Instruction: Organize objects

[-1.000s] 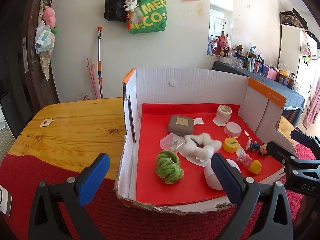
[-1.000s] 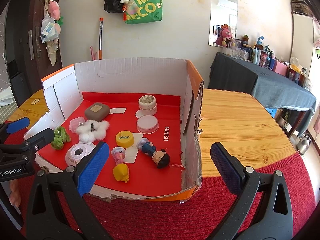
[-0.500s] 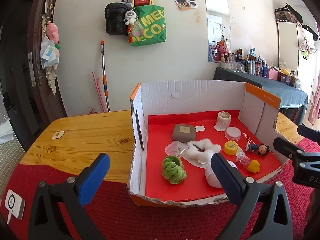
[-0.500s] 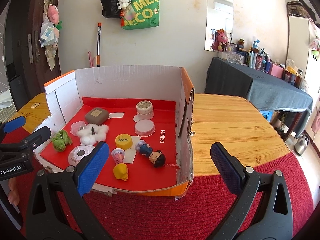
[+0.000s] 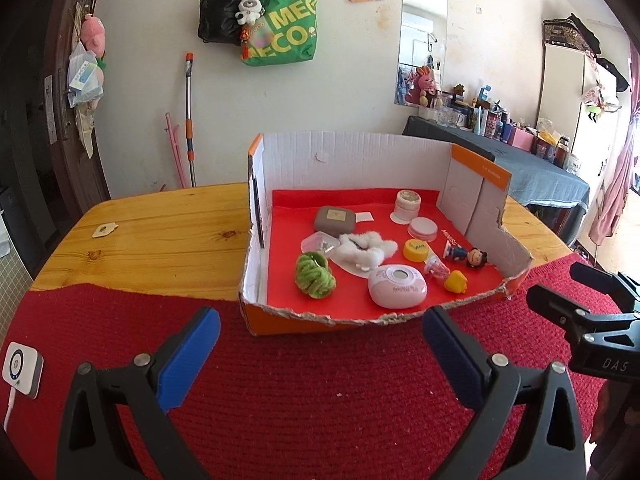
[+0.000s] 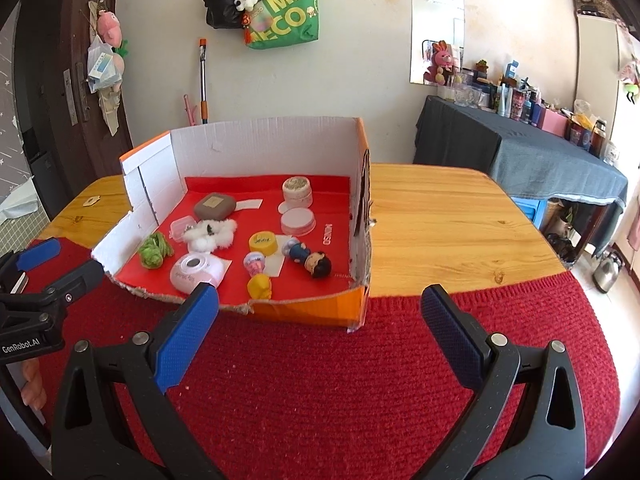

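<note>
— Both pairs of tongs have pulled back since a second ago; the cardboard box [image 5: 476, 184] now sits higher, at frame center.

— And inside it?

— On its red floor: a green scrunchie [image 5: 315, 275] lower left, a pink oval case [image 5: 397, 286] beside it, a yellow cap [image 5: 415, 249], a doll figure [image 5: 466, 255] lying at right.

— The tongs?

— Left tongs [image 5: 320, 354] gape wide, holding nothing, over the red mat [image 5: 300, 392]. Right tongs [image 6: 318, 332] likewise, at bottom of frame.

— The table [image 6: 440, 216]?

— Wood, bare beside the box.
</note>
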### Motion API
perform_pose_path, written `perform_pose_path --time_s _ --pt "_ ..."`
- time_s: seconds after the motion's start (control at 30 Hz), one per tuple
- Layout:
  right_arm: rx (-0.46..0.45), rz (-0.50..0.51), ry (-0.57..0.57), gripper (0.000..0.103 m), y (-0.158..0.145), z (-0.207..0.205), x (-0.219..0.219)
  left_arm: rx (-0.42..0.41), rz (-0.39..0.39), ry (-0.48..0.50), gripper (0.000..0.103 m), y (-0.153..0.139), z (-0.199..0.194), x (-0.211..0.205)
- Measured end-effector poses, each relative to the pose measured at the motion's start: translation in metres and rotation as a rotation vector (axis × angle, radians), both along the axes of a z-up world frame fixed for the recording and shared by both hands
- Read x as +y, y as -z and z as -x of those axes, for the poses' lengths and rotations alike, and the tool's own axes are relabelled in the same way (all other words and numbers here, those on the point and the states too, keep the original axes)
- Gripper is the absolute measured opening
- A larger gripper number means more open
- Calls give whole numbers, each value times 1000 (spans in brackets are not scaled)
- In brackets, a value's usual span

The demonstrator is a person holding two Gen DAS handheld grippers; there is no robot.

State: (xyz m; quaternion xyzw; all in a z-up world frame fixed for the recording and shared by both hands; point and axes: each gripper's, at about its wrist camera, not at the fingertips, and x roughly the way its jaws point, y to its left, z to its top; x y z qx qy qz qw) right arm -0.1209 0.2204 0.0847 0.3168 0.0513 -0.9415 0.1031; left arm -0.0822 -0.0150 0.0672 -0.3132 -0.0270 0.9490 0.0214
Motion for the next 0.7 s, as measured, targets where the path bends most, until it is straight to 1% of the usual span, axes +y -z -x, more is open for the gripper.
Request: perform_pose_path --time_s 0.2,0.37,0.5,0.57,0.7 --pt "-105 -31 12 103 25 -12 -1 -119 -18 13 103 29 -8 3" --pt "-179 -46 42 103 46 -6 0 -207 -10 -31 103 51 -2 2" --pt "-219 -112 72 103 59 -1 -3 -237 -10 -68 103 58 0 -1" --pt "-224 -103 81 103 61 -1 -1 -252 16 -77 103 61 2 1" --pt "-235 -94 91 103 61 0 2 -254 23 -84 103 61 3 2"
